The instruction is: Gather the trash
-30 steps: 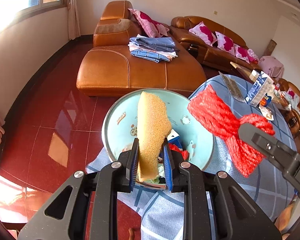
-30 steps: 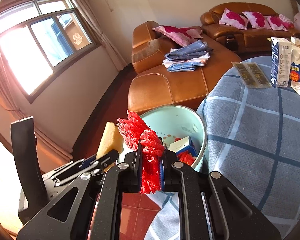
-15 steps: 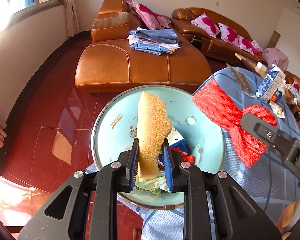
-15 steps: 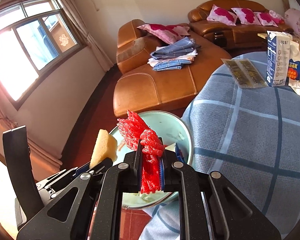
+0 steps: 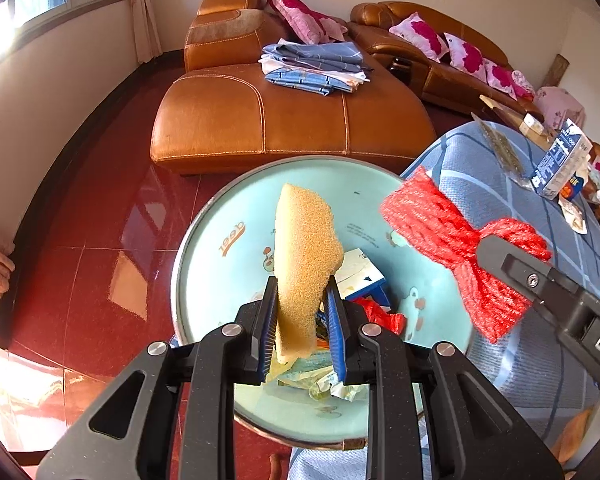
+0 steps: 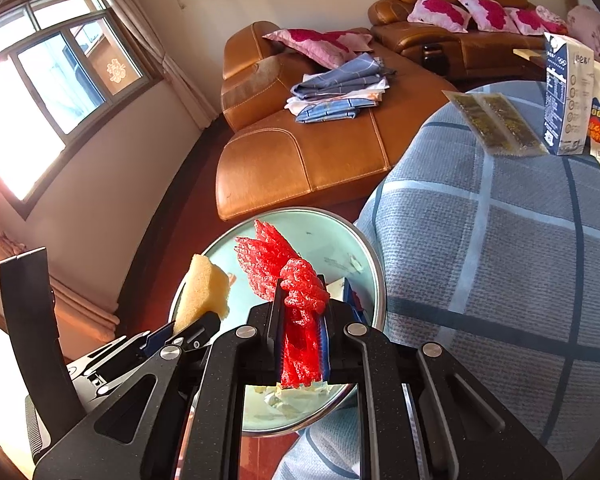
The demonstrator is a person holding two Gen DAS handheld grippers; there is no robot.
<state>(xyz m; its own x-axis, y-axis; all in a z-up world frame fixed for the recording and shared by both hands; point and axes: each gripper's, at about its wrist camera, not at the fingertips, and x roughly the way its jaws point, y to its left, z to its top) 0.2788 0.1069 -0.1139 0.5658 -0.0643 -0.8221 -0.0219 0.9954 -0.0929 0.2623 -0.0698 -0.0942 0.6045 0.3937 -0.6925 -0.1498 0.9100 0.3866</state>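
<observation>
Trash was what we were after, and at this point most of it sat in the big pale-blue bin point(image 5: 228, 240) on the red tile floor point(image 5: 80, 220), tucked right against the edge of the counter with its blue checked cloth point(image 6: 500, 240). Inside the bin we could see a small blue-and-white carton point(image 5: 360, 276), some red wrapper and crumpled paper at the bottom.

Next biggest, the red mesh netting point(image 5: 452, 236): our right hand-held gripper point(image 6: 300, 332) had its jaws pressed together on the bunched middle of it, with the fanned end sticking out over the bin's rim on the counter side. Then the yellow sponge point(image 5: 304, 256), pinched low down by our left hand-held gripper point(image 5: 300, 320), standing up tall over the middle of the bin.

What could've gone wrong from there, as we figured it:
- The netting hung near the rim, not dead centre, so letting go early could've dropped it on the cloth or down the gap between bin and counter.
- Mesh is snaggy stuff; it might've caught on the ridged pads and dangled rather than falling.
- The sponge was squashed between the jaws, so it could've sprung sideways on release and bounced off the carton.
- Both tools were close together over one opening, so bumping each other looked possible.

Still left on the counter, further back: a milk carton point(image 6: 566, 96) and flat packets point(image 6: 496, 120).
</observation>
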